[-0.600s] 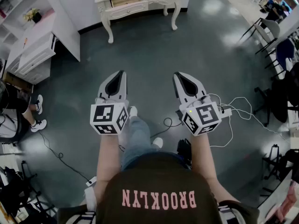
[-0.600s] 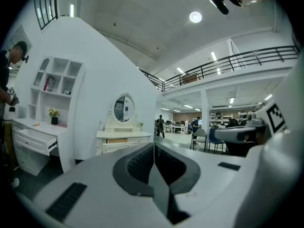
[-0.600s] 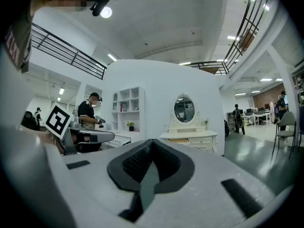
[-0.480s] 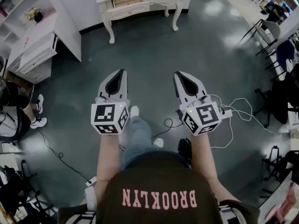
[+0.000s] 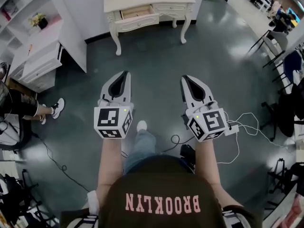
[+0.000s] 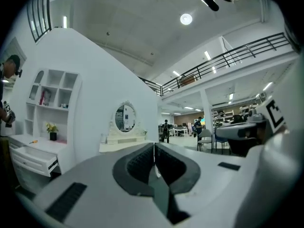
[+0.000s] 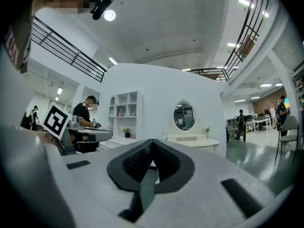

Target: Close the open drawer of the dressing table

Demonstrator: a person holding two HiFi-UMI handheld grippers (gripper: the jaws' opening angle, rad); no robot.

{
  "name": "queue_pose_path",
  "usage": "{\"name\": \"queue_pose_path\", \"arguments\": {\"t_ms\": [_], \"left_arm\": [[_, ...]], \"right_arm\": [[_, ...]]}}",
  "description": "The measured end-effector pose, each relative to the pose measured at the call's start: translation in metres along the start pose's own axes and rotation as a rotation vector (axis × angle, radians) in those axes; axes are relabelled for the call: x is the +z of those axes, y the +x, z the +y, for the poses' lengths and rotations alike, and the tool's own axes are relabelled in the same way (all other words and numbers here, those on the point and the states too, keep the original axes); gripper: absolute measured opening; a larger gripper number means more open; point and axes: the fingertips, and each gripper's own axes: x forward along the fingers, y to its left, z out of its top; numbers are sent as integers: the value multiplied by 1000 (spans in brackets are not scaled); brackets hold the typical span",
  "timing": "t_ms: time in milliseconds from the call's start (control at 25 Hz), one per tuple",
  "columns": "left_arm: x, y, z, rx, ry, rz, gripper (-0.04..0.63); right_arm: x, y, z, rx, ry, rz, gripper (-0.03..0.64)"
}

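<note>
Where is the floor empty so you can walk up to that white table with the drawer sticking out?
The grey floor is bare between the left gripper, the right gripper and the dressing table. Crowded: chairs and white cables at the right, the shelf unit and a person's shoes at the left.

Cream dressing table (image 5: 149,3) (drawer (image 5: 137,12) inside seemingly tan), dark grey-green floor (image 5: 156,56).

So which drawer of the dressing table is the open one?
The left-hand drawer in the head view: it is pulled out, its wooden inside showing, while the right-hand drawer sits flush.
</note>
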Motion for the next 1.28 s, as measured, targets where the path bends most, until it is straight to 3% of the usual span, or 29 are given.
{"name": "queue_pose_path", "arguments": {"t_ms": [400, 800, 1280], "left_arm": [[-36, 102, 78, -44, -44, 75, 8], [-40, 174, 170, -72, -47, 93, 8], [-60, 207, 188, -84, -79, 96, 8]], "right_arm": [[-49, 119, -17, -12, 28, 132, -3], [-36, 243, -26, -40, 2, 113, -3], [-49, 287, -36, -29, -27, 120, -3]]}}
